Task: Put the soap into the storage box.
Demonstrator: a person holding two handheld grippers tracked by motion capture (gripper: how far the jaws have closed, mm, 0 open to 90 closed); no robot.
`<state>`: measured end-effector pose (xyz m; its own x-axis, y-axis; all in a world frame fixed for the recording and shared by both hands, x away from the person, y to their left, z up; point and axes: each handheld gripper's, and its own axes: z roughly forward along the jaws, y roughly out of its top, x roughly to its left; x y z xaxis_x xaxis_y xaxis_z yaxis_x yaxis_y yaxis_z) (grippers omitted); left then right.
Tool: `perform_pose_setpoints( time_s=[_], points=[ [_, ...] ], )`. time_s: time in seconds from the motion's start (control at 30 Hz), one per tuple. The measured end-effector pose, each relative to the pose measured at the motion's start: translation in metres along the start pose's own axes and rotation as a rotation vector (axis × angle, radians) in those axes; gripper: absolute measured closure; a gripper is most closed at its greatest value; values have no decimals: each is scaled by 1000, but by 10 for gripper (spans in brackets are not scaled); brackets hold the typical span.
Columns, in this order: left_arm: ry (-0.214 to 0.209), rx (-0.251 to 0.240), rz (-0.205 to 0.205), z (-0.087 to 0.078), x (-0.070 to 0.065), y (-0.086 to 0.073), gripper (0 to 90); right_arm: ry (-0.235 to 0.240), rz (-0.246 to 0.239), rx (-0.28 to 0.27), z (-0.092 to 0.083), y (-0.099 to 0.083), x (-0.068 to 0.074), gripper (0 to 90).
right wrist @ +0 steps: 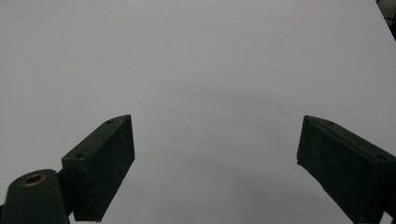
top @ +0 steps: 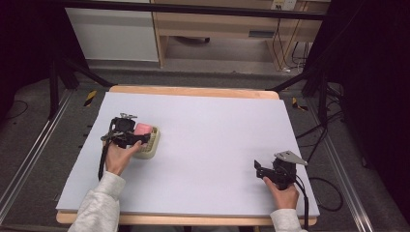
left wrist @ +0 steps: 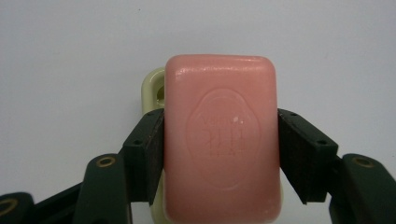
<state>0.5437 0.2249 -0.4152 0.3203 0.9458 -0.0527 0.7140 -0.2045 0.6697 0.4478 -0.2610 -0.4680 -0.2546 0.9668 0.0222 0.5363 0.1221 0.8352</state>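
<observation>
Pink soap (left wrist: 222,140) pinched in left jaws, hiding most of cream dish (left wrist: 154,91); right jaws spread

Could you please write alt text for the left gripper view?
A pink bar of soap is clamped between the left tool's two black jaws, above a pale yellow soap dish that peeks out behind it on a plain white table.

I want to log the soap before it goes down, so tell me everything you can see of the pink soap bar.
The pink soap bar is a rounded rectangle with a smooth, slightly glossy face and an oval stamped emblem whose lettering is too faint to read. It looks whole and unworn. The left gripper clamps it by its two long sides, jaws pressed against it. It sits directly over the pale yellow soap dish at the table's left; whether it touches the dish is unclear.
</observation>
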Motion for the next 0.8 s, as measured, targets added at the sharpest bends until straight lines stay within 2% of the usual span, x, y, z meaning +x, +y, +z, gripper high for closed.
perform_pose_setpoints(
  time_s=[0.33,0.8],
  points=[
    [5,22,-10,12,1,-5,372,0,-1,0,0,0,0,115],
    [14,30,-14,21,0,-7,372,-1,-3,2,0,0,1,115]
  ],
)
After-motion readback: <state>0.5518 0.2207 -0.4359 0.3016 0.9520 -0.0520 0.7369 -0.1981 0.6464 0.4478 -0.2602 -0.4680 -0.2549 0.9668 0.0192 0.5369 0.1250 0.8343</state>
